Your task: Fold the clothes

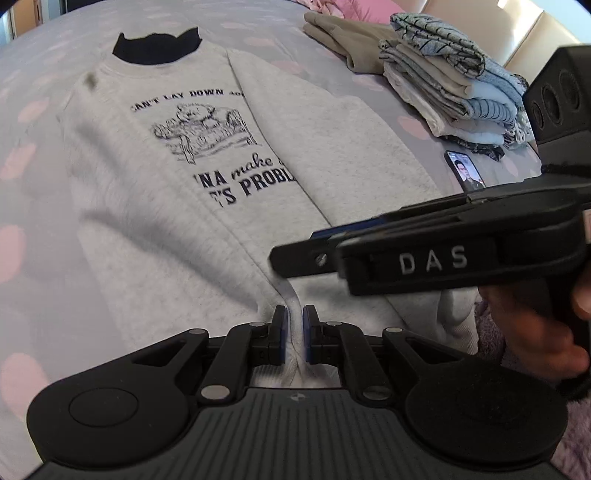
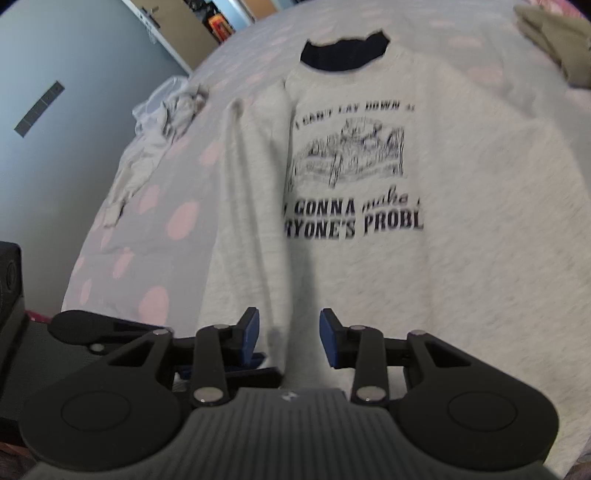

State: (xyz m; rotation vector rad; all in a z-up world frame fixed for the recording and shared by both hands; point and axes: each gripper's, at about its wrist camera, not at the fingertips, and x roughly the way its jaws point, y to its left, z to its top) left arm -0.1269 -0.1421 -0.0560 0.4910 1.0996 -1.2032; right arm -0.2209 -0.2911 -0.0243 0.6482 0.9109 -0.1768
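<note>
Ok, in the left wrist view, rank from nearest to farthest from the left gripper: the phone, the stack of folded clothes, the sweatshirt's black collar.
From the left gripper:
1. Phone, on the bedspread to the right, beside the sweatshirt.
2. Stack of folded clothes, farther right, behind the phone.
3. Black collar, at the sweatshirt's far end, upper left.

A lilac bedspread [image 1: 44, 55] dotted with pink spots is covering the bed, and a lit smartphone [image 1: 466, 170] is lying face up on it, showing a person's portrait. Beyond the phone's far end, pink pillows [image 1: 354, 7] are resting against a cream padded headboard [image 1: 532, 33]. In the right wrist view, the bedspread [image 2: 155, 221] is running to the bed's edge, where a pale blue wall [image 2: 74, 92] is rising behind it, with a dark strip [image 2: 38, 109] fixed on it. Farther back, a white door with a handle [image 2: 149, 14] is standing beside a shelf holding something orange [image 2: 218, 24].
</note>
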